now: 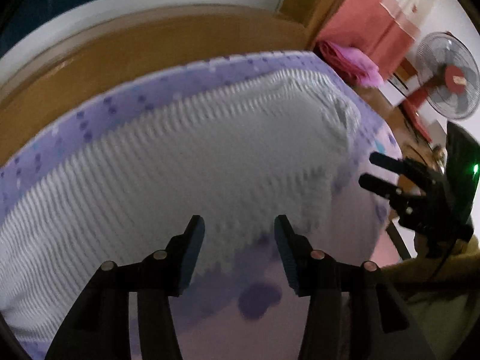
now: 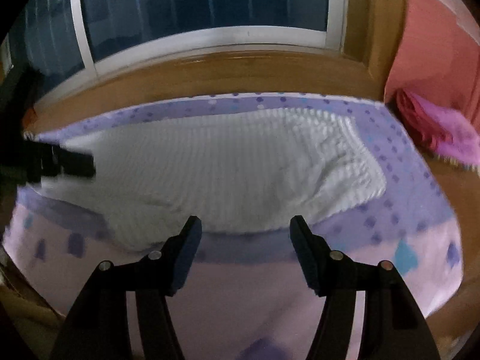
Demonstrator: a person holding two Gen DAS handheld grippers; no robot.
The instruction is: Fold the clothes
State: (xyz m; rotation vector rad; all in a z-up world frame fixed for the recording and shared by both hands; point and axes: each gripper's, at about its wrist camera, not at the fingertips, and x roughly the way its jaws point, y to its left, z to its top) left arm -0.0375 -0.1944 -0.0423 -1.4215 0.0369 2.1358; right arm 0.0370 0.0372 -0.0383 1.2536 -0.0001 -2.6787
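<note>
A white ribbed garment (image 1: 186, 162) lies spread flat on a purple dotted bedsheet (image 1: 126, 102); in the right wrist view the garment (image 2: 228, 168) fills the middle of the sheet (image 2: 399, 186). My left gripper (image 1: 240, 225) hovers open over the garment's near edge, with nothing between its pads. My right gripper (image 2: 246, 225) is open too, just short of the near hem, with only bare sheet between its fingers. The right gripper (image 1: 367, 169) also shows beside the garment's right end, fingers apart. The left gripper (image 2: 87, 163) appears blurred over the garment's left end.
A folded pink cloth (image 2: 441, 132) sits past the sheet's far right corner. A wooden ledge (image 2: 210, 69) and a dark window (image 2: 204, 3) run along the back. A standing fan (image 1: 447, 75) and a pink curtain (image 1: 369, 15) are at the right.
</note>
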